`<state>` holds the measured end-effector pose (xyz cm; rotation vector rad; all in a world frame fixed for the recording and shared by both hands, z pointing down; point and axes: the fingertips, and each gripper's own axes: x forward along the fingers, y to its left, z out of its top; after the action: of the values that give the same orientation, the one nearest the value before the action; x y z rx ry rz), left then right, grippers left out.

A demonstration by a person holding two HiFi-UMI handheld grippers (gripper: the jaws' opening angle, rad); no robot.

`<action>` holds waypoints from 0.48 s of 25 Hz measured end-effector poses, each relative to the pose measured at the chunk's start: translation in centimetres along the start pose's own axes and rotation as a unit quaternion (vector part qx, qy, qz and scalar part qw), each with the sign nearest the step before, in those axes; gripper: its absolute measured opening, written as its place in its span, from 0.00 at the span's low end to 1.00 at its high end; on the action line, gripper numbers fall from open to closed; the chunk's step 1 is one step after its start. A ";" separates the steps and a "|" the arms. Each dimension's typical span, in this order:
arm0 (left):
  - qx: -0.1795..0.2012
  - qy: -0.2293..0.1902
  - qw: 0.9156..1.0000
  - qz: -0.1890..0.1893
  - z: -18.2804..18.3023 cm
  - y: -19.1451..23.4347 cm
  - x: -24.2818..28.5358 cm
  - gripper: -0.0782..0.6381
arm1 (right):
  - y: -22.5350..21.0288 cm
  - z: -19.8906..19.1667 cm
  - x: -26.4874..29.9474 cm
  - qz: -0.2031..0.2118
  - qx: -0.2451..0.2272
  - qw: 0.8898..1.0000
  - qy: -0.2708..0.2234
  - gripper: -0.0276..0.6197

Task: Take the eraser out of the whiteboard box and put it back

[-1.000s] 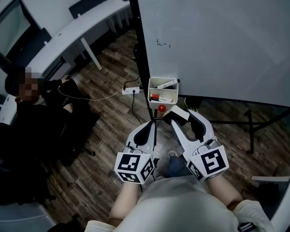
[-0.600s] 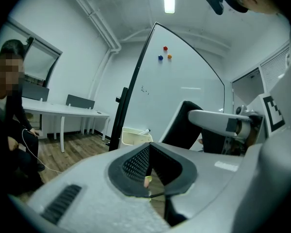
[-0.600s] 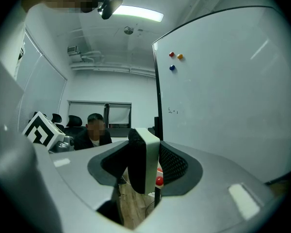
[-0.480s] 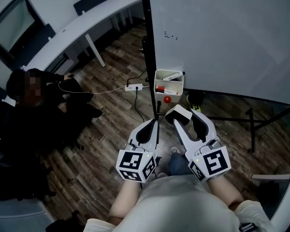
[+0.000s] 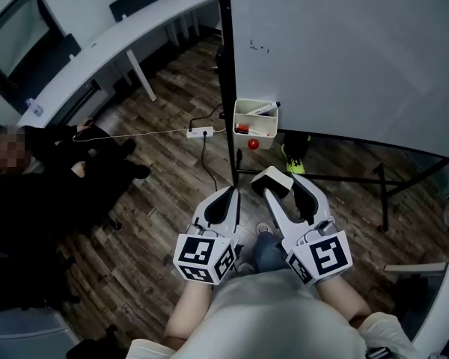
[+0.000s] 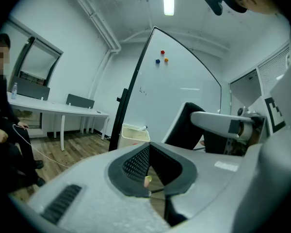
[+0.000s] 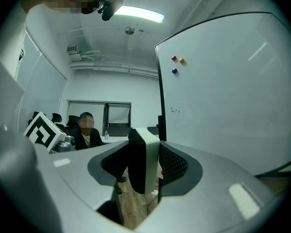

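Left of the loaded tool, the left gripper (image 5: pixel 228 194) has its jaws drawn together with nothing between them, and only dark wood floor shows past its black pads. Ahead of both tools and well apart from them, the small white open-topped whiteboard box (image 6: pixel 134 137) hangs at the lower edge of the large white whiteboard (image 5: pixel 344 51), just beside its black frame post. Markers lie inside the box. Further right, the right gripper (image 5: pixel 279 185) points level at the board. Its jaws stand fairly wide but are clamped on the white plastic block eraser with a black felt face (image 7: pixel 149 161), which stands upright between the pads.

As I judge it, the first half of the task is done, since the eraser is out of the box and in the right tool's grip. The return is left: carry the eraser forward to the box, lower it through the open top among the markers, and let go.
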<state>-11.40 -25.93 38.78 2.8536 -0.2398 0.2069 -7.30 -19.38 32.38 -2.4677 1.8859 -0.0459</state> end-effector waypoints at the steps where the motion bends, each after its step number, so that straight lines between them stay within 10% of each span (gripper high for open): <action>1: 0.000 0.000 1.000 -0.002 -0.1 -0.2 -0.1 0.11 | 0.1 -0.1 -0.2 -0.002 0.000 1.000 0.001 0.34; 12: 0.007 -0.003 1.000 -0.009 -0.1 -1.7 -0.9 0.11 | 0.1 -0.5 -2.0 -0.012 0.005 1.000 -0.002 0.34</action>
<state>-12.01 -24.20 38.28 2.8694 -0.2132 0.1964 -7.96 -17.50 32.84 -2.4830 1.8488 -0.0517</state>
